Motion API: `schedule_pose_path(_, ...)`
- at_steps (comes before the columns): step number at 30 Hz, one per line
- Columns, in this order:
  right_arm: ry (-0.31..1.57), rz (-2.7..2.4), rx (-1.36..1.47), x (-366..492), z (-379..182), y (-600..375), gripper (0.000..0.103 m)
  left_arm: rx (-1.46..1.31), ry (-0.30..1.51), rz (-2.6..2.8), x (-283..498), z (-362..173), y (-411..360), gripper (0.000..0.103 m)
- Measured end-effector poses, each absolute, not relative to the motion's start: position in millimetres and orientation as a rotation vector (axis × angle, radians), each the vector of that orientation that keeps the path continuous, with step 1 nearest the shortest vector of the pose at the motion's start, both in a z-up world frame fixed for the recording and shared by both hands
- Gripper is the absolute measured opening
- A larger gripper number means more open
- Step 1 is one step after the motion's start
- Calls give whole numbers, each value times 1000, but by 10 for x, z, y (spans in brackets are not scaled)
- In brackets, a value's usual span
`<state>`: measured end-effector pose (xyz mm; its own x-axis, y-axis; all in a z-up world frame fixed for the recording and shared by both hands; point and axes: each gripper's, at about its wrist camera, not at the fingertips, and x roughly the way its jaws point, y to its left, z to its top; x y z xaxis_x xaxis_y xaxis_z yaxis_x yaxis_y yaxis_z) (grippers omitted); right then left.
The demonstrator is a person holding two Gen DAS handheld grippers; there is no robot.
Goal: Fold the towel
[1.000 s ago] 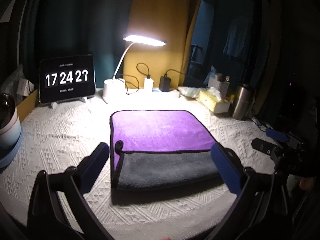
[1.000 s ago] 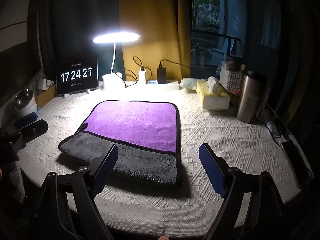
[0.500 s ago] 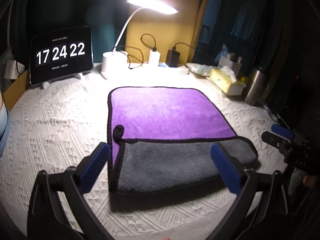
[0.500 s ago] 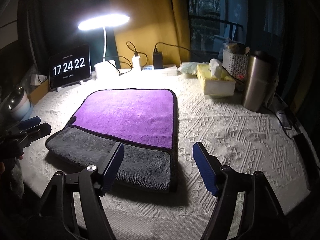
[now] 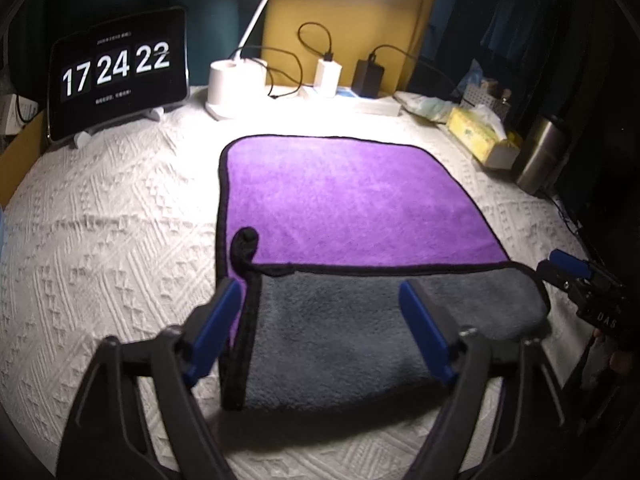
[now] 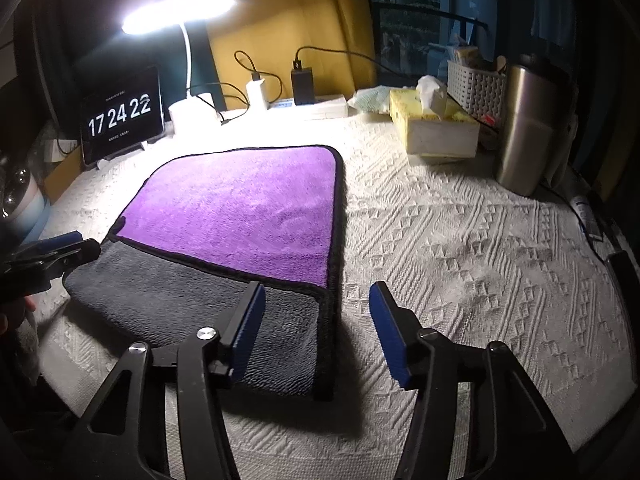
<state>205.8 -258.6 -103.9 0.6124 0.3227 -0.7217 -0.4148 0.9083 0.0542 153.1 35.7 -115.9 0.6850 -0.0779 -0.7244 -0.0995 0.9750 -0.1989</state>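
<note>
Purple-and-grey towel (image 5: 352,208) lies flat mid-frame on the white woven worktop (image 5: 112,232), its near strip turned over grey side up.

Both grippers hang released at the bottom of their frames, grasping nothing: the left gripper (image 5: 320,328) straddles the towel's lower-left corner, the right gripper (image 6: 316,332) sits over the lower-right corner, one blue pad above the grey flap, the other over bare cloth. The step in hand looks like pinching the near corners for the next fold. To do it well, I judge each pair of fingers should bite both layers just inside the black hem, lift evenly, and carry the edge straight toward the lamp (image 6: 180,8) side, keeping side hems aligned.
</note>
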Motion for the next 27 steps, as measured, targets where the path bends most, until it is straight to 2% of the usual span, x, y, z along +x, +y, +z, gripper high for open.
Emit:
schedule_pose_path(9,863,426,-110,2180,-1188,-2619,46,-234,875,20,1640,-1300,385,57)
schedule_pose_path(17,883,445,-120,2194,-1249,-2581,36,-235,897,33,1646,-1351,400,56)
schedule_pose_path(21,891,453,-132,2187,-1282,-2549,29,-234,898,46,1629,-1349,422,50)
schedule_pose_path(27,893,455,-138,2170,-1292,-2548,28,-227,878,80,1592,-1302,481,50)
